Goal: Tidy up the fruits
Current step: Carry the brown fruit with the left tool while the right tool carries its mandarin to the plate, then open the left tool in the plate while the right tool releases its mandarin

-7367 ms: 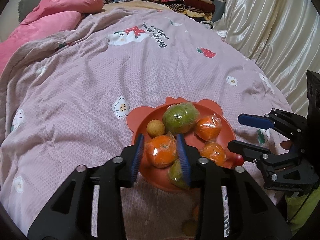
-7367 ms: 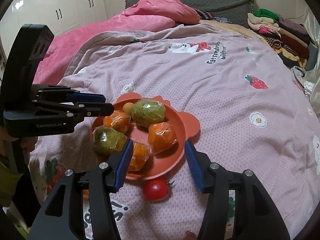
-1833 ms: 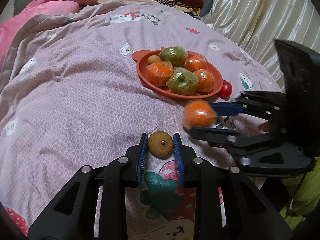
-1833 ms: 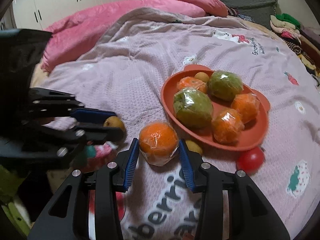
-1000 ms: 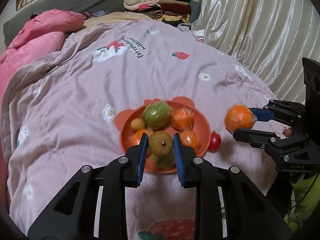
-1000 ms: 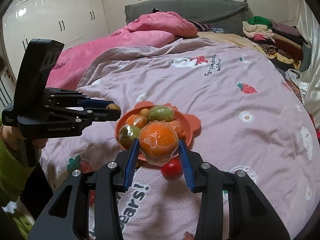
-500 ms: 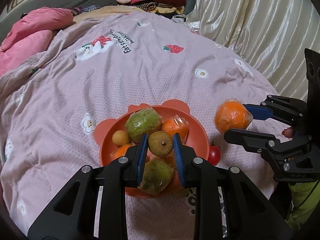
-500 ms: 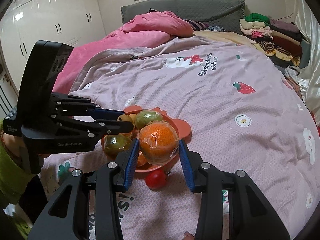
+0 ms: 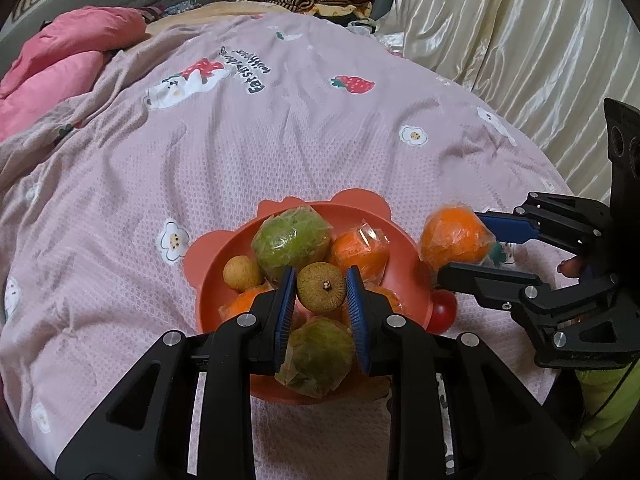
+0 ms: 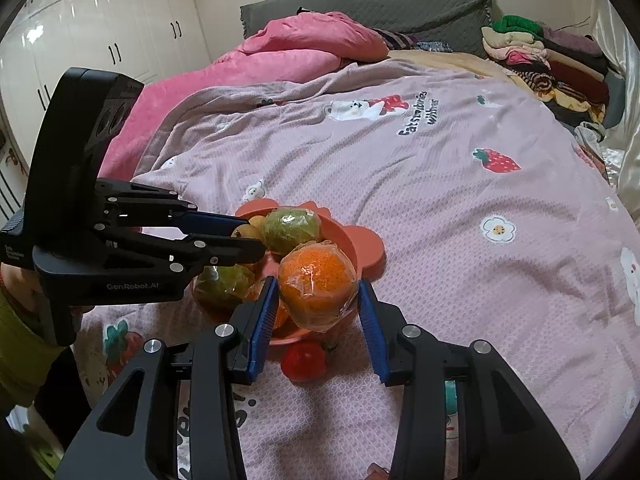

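In the left wrist view the left gripper has its blue fingers drawn close together, clamped on a small brown round fruit at lower centre, which hangs above the orange plate. The right gripper holds its fingers somewhat wider, pressed on either side of a plastic-wrapped orange at the centre of the right wrist view, over the near rim of the same plate.

On the plate lie a large wrapped green fruit, a small tan fruit, a wrapped orange fruit and a second green wrapped fruit near the bottom edge. A red tomato rests on the bedspread just beside the plate's right rim.

The left wrist view alone shows the pale satin curtain at upper right and the right gripper from the side at the right edge. The right wrist view alone shows the white wardrobe doors at upper left, the grey headboard at top, and the left gripper side-on at the left, its fingers reaching over the plate. Both views show the pink quilt and folded clothes.
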